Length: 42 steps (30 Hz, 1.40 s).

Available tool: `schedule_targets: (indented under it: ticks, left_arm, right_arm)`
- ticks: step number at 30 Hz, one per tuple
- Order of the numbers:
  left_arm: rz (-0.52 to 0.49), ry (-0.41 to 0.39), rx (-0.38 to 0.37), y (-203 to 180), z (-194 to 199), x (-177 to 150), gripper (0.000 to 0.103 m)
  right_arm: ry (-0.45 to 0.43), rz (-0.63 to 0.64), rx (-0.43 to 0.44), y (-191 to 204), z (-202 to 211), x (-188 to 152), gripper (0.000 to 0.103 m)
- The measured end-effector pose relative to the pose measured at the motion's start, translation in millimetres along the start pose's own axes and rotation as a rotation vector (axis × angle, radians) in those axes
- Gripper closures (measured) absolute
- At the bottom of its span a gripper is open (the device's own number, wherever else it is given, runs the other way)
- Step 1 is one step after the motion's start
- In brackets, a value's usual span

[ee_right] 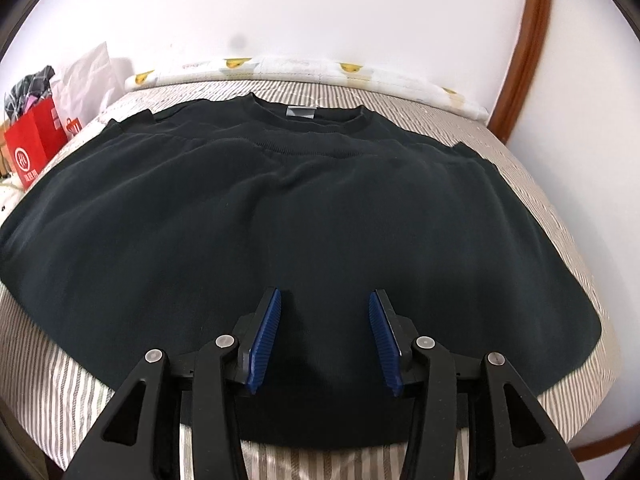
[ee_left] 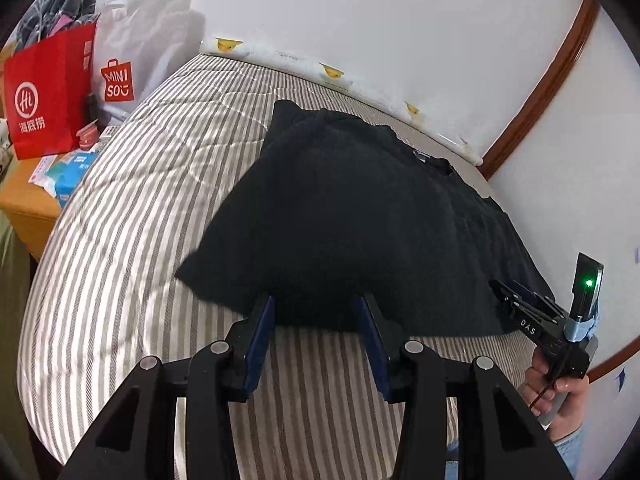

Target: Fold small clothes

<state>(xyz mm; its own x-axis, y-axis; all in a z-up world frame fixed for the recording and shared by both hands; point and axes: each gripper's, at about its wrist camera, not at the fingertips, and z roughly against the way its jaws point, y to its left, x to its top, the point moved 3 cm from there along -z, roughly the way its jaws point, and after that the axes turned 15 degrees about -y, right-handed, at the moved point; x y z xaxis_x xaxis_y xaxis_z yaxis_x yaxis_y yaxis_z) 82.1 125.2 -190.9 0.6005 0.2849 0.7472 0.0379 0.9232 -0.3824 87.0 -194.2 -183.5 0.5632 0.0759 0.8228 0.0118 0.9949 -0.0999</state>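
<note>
A black sweatshirt (ee_right: 304, 216) lies flat on a striped bed (ee_right: 76, 380), collar and grey neck label (ee_right: 301, 112) toward the wall. It also shows in the left wrist view (ee_left: 352, 216), its near hem folded up. My left gripper (ee_left: 316, 304) is open and empty, its blue pads at the near hem edge. My right gripper (ee_right: 325, 300) is open and empty, hovering over the lower middle of the sweatshirt. The right gripper also appears in the left wrist view (ee_left: 520, 300), held by a hand at the right.
A red paper bag (ee_left: 48, 96) and a white Miniso bag (ee_left: 132, 52) stand on a wooden side table (ee_left: 28, 200) left of the bed. A white wall and wooden trim (ee_left: 548, 76) border the bed's far side, with a duck-print cloth (ee_right: 344, 72) along it.
</note>
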Motion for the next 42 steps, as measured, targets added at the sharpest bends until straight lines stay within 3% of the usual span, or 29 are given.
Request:
schedule_targets:
  ticks: [5, 12, 21, 32, 37, 42]
  left_arm:
    - [0.086, 0.003, -0.027, 7, -3, -10, 0.062]
    - [0.122, 0.009, -0.024, 11, -16, -18, 0.062]
    - [0.165, -0.014, -0.045, 14, -31, -7, 0.053]
    - [0.192, -0.033, 0.011, 12, -46, 3, 0.052]
    - [0.14, -0.07, 0.097, 15, -36, -2, 0.052]
    - [0.148, -0.078, 0.078, 21, -36, -1, 0.052]
  right_arm:
    - [0.012, -0.011, 0.019, -1, 15, -11, 0.057]
    - [0.003, -0.006, 0.03, -4, 25, -22, 0.055]
    - [-0.02, -0.004, 0.022, -5, 29, -27, 0.055]
    - [-0.047, 0.004, 0.029, -8, 31, -30, 0.055]
    - [-0.055, 0.023, 0.027, -9, 33, -32, 0.055]
    - [-0.043, 0.01, 0.026, -10, 32, -32, 0.054]
